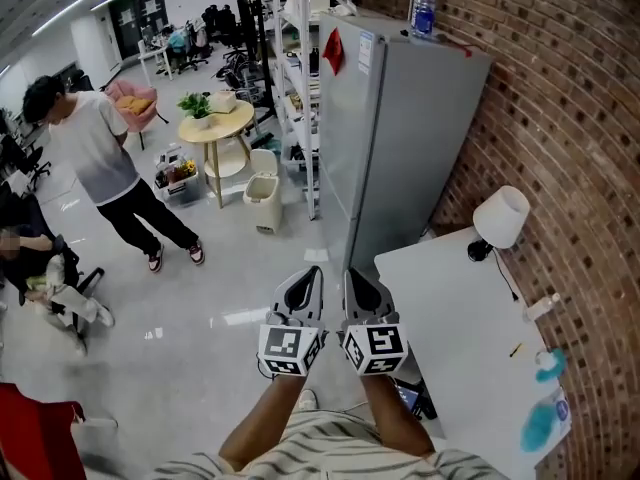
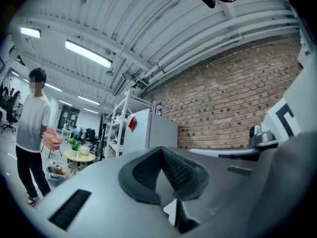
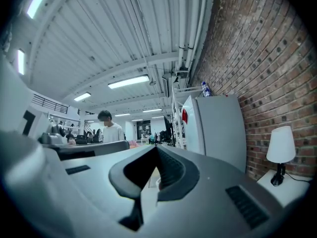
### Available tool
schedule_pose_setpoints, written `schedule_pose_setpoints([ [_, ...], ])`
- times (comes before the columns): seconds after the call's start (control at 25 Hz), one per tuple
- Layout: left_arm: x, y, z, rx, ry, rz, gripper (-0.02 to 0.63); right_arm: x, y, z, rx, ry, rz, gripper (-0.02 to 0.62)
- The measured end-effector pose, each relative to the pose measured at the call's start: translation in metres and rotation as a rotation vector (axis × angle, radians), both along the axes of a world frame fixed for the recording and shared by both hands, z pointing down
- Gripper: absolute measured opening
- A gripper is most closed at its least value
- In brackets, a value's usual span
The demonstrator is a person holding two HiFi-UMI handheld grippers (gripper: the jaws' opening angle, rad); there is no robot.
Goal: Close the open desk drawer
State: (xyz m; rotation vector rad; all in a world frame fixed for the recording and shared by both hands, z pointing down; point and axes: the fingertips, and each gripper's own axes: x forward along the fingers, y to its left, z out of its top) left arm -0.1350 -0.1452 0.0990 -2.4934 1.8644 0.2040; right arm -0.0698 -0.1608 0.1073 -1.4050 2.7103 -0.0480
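My two grippers are held side by side in front of my chest, over the floor just left of the white desk (image 1: 450, 308). In the head view the left gripper (image 1: 303, 293) and the right gripper (image 1: 365, 290) both have their jaws together with nothing between them. The left gripper view shows my left gripper (image 2: 161, 150) shut and pointing across the room toward the fridge (image 2: 148, 130). The right gripper view shows my right gripper (image 3: 156, 150) shut too, level, facing the same way. No drawer shows clearly; a dark patch (image 1: 412, 398) lies under the desk's near-left edge, behind my right forearm.
A grey fridge (image 1: 400, 138) with a bottle (image 1: 424, 10) on top stands beyond the desk against the brick wall. A white lamp (image 1: 500, 218) and blue items (image 1: 545, 423) are on the desk. A person (image 1: 95, 158) stands at left, near a round table (image 1: 215, 123) and a bin (image 1: 263, 200).
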Motion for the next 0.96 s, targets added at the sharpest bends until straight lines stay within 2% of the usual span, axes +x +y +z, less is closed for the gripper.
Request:
schedule_pose_setpoints([
  [0.16,0.001,0.003,-0.011,0.031,-0.019,-0.005,0.006,0.003,0.005,-0.022,0.069,0.011,0.016,0.011],
  [0.96,-0.005,0.017,-0.039,0.085,-0.045,-0.066,0.006,-0.007,0.016,-0.047,0.123,-0.038,-0.065,0.011],
])
